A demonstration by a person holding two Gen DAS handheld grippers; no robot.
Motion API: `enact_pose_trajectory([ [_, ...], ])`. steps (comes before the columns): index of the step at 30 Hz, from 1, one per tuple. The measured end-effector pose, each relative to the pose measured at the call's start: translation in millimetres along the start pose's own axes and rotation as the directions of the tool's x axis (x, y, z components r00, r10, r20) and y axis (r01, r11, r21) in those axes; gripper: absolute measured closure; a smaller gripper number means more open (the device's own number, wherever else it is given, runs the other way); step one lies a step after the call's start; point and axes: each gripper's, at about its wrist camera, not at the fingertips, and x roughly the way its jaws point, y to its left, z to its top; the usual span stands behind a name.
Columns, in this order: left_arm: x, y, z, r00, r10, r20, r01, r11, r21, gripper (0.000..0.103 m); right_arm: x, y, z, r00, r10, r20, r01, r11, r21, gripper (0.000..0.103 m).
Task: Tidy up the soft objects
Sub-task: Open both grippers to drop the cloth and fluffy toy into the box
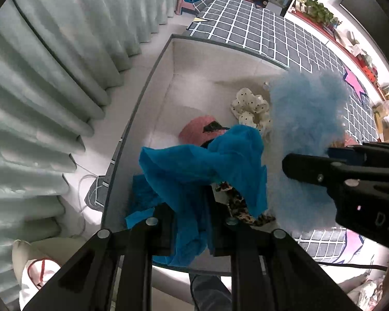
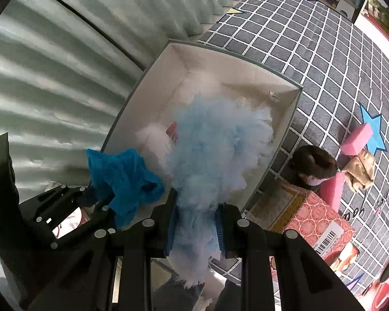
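Now both cloths (image 1: 202,160) held over box (image 1: 153,83) w/ scrunchies (image 1: 250,107)

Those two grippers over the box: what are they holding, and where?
Left gripper pinches the blue cloth at one end; right gripper pinches the fluffy blue pom-pom at its base.

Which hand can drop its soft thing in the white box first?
Probably the left: the left gripper holds the blue cloth right over the white box, while the right gripper's fluffy blue puff hangs nearer the rim.
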Motion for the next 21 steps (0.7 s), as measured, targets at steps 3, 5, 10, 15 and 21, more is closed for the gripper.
enact_pose_trajectory([
  [3, 1, -1, 0, 1.0, 0.003, -0.003, -0.002, 1.0, 0.003, 0.084, 1, 0, 1, 1.0, 0.0, 0.0, 0.0, 1.0, 0.006, 0.076],
  [5, 2, -2, 0, 1.0, 0.004, -0.005, -0.004, 1.0, 0.004, 0.084, 2, -1, 2, 1.0, 0.002, 0.001, -0.002, 1.0, 0.012, 0.076],
  [10, 3, -2, 1, 1.0, 0.001, -0.003, -0.001, 1.0, 0.005, 0.082, 2, -3, 3, 1.0, 0.008, 0.005, -0.008, 1.0, 0.02, 0.076],
  [15, -4, 0, -1, 0.999, -0.009, 0.039, 0.009, 1.0, -0.012, 0.046, 1, -3, 4, 1.0, 0.019, 0.012, -0.019, 1.0, 0.021, 0.075],
  [21, -10, 5, 1, 0.998, -0.034, 0.052, 0.036, 0.999, -0.035, 0.019, -7, -6, 4, 0.999, 0.016, 0.04, -0.017, 0.999, 0.034, 0.036],
])
